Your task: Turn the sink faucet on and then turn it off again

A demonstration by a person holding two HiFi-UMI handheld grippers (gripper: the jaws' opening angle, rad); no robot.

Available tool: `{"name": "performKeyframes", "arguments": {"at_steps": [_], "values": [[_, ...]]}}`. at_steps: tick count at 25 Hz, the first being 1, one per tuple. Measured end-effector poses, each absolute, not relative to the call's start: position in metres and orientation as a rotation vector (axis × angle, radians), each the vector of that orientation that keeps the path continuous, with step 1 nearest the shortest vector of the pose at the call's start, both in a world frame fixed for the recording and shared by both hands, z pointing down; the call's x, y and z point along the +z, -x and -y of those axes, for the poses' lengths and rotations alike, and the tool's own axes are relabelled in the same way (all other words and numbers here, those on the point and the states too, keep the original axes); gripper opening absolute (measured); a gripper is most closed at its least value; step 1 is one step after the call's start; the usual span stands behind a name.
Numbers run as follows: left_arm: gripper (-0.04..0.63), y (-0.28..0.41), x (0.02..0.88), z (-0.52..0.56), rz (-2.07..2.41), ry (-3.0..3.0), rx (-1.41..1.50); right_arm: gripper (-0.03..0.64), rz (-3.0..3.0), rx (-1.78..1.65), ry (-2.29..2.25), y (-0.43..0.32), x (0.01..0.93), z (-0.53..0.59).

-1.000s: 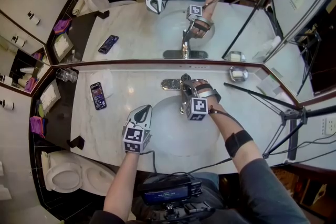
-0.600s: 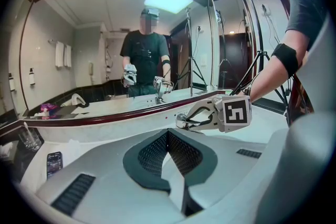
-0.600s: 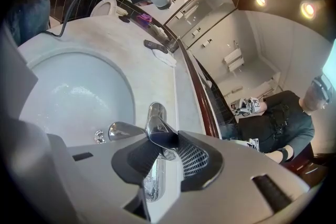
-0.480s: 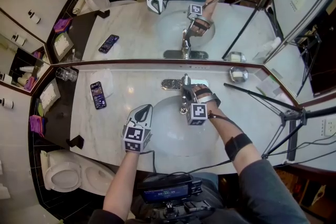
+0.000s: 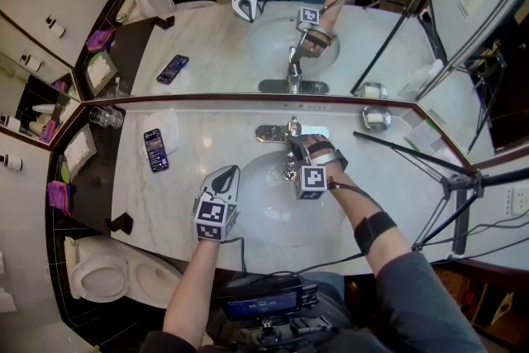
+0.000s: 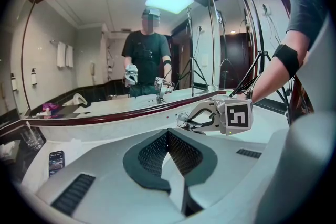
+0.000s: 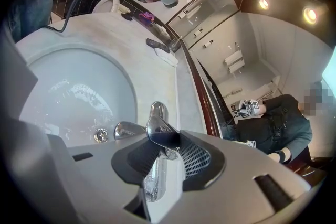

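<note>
The chrome faucet stands at the back of the white basin. My right gripper reaches over the basin and is shut on the faucet's lever handle, which lies between the dark pads. Below the handle show the spout and the drain; the basin wall looks wet and rippled. My left gripper rests shut on the counter left of the basin, holding nothing. From the left gripper view, the right gripper is seen at the faucet.
A phone lies on the marble counter at the left, with a glass in the corner. A soap dish sits at the back right. A tripod leans in from the right. The mirror runs along the back. A toilet is at lower left.
The right gripper has shifted slightly toward the near side of the basin while still on the handle. The left gripper has stayed where it was.
</note>
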State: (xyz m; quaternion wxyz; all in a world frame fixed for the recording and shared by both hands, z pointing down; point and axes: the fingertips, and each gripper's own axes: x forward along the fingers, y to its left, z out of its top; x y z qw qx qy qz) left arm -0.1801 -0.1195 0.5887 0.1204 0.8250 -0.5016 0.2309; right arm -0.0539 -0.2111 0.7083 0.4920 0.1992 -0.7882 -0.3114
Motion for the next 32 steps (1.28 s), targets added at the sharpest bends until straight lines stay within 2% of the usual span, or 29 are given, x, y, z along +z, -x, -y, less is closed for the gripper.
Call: {"name": "performKeyframes", "arguments": {"at_steps": [12,18,19,25,32], "values": [[0.003,0.200,0.588,0.105,1.527,-2.385,0.678,0.167,1.879,-0.689,-0.514,0.040,0.706,0.194],[0.003,0.198,0.579,0.098,1.539,-2.408,0.641,0.163,1.972,-0.566,-0.670,0.022,0.672,0.181],[0.003,0.197,0.579,0.096,1.536,-2.411,0.639,0.157,1.985,-0.551,-0.690,0.019,0.665,0.178],[0.003,0.191,0.570,0.083,1.523,-2.428,0.613,0.027,2.073,-0.445,-0.816,0.004,0.629,0.148],[0.003,0.189,0.558,0.073,1.499,-2.449,0.567,0.020,2.181,-0.216,-1.001,-0.016,0.602,0.113]]}}
